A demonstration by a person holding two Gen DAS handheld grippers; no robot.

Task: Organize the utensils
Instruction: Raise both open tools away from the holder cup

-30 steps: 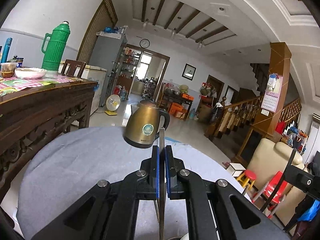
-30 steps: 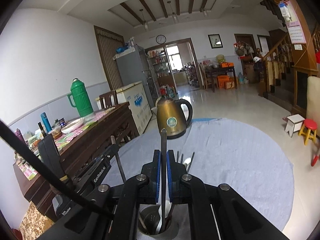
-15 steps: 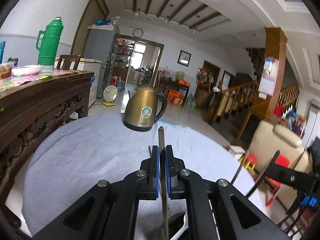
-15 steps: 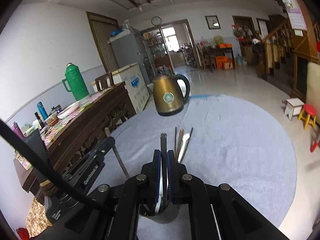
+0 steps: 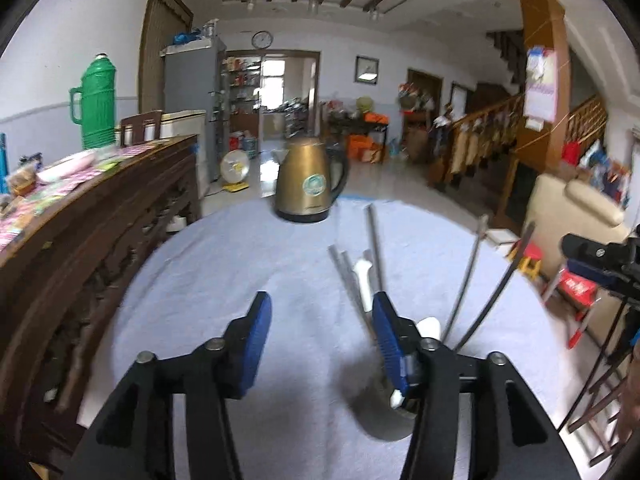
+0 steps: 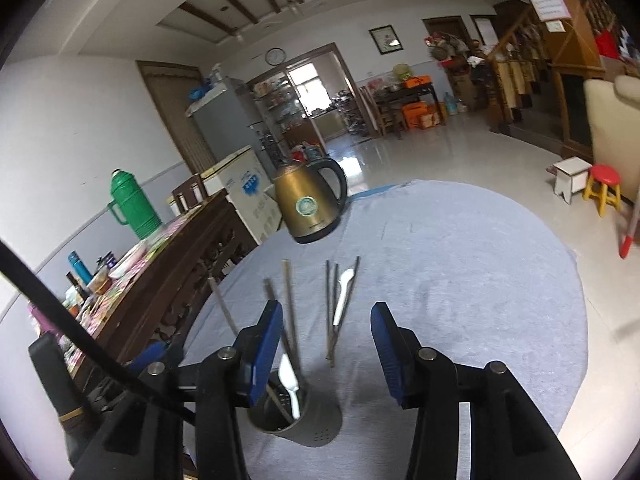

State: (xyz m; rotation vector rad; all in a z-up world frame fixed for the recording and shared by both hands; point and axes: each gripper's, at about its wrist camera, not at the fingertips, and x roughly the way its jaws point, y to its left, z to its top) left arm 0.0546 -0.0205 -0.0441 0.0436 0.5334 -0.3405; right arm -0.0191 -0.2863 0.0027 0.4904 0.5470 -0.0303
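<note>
A grey utensil holder (image 6: 296, 416) stands on the blue-grey tablecloth (image 6: 460, 280) with several chopsticks and a white spoon (image 6: 290, 380) in it. Beyond it, loose chopsticks (image 6: 332, 308) and another white spoon (image 6: 344, 292) lie flat on the cloth. My right gripper (image 6: 325, 340) hovers just right of the holder, jaws opening, nothing between the pads. My left gripper (image 5: 322, 320) is also opening and empty. The holder (image 5: 384, 412) sits half hidden behind its right finger, and two chopsticks (image 5: 464, 280) lean out of it.
A brass electric kettle (image 6: 310, 204) stands at the far edge of the round table. A dark wooden sideboard (image 5: 100, 232) with a green thermos (image 5: 96, 100) runs along the left. Small stools (image 6: 602, 188) stand on the tiled floor to the right.
Both grippers were shut on an upright chopstick each; both have opened and the chopsticks now stand in the holder. Both views have tipped down and moved closer to the table.
</note>
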